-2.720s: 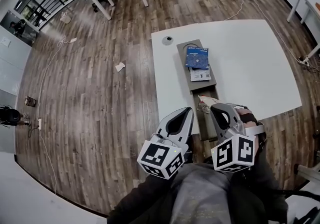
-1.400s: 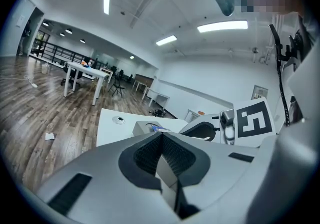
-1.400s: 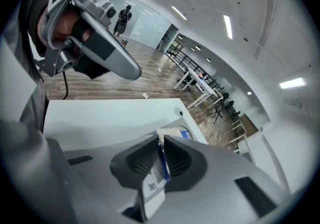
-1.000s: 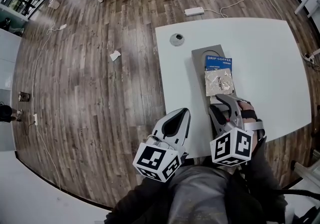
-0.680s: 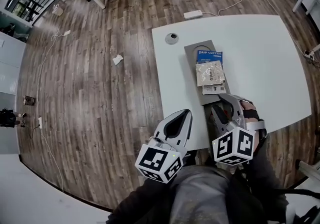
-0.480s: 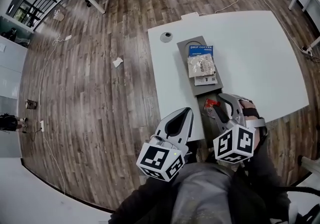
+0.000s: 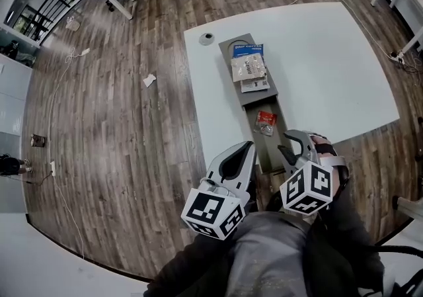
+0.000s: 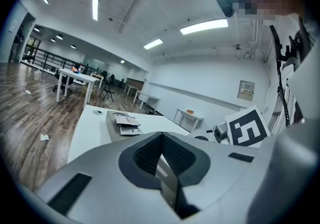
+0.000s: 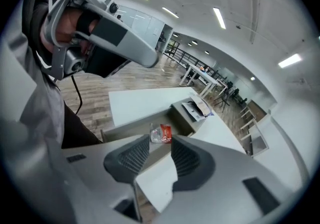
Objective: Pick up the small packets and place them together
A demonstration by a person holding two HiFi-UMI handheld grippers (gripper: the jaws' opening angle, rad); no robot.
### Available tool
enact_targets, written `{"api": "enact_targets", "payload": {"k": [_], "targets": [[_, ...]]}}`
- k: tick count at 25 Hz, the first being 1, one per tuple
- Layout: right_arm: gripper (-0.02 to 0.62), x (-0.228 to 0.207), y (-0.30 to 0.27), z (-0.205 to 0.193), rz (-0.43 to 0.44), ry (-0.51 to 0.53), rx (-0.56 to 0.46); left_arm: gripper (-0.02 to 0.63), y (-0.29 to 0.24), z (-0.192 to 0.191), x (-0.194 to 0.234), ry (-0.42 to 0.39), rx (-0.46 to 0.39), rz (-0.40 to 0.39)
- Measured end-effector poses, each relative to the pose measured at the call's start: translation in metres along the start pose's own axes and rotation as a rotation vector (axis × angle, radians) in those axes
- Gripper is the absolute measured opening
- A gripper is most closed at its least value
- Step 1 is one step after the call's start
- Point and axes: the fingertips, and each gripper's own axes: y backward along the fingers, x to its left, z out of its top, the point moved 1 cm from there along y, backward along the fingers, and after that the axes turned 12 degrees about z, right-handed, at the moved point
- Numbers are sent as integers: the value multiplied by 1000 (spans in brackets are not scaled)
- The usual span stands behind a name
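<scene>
Two grippers hang at the near edge of the worktop (image 7: 330,71). The right gripper (image 9: 160,144) has its jaws apart with nothing between the pads. The left gripper (image 8: 161,143) has its jaws together and carries nothing. The small red packet (image 7: 266,122) lies loose in the near section of the grey tray (image 7: 261,100), ahead of the right gripper and not touching it. The stack of packets (image 7: 248,67) sits at the tray's far end, well apart from it.

Hazards, as we judge them:
- The red packet is flat and lies low in the tray. A shallow approach may close the jaws on air, and a steep one may strike the tray floor or wall.
- Its wrapper looks slick, so a grip on one corner may let it slip in transit.
- A careless release may push the top packet off the stack.

Compared with the earliest frame, the stack carries one more pale packet on top. The right gripper, at the stack's near edge a second ago, now sits back toward us, and the red packet is uncovered.
</scene>
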Motion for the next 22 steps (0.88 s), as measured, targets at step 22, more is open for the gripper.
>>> {"api": "enact_targets", "payload": {"k": [22], "targets": [[3,-61,-116,-5,135,-35,270,3,-72,-4,111,83,144,-24]]}}
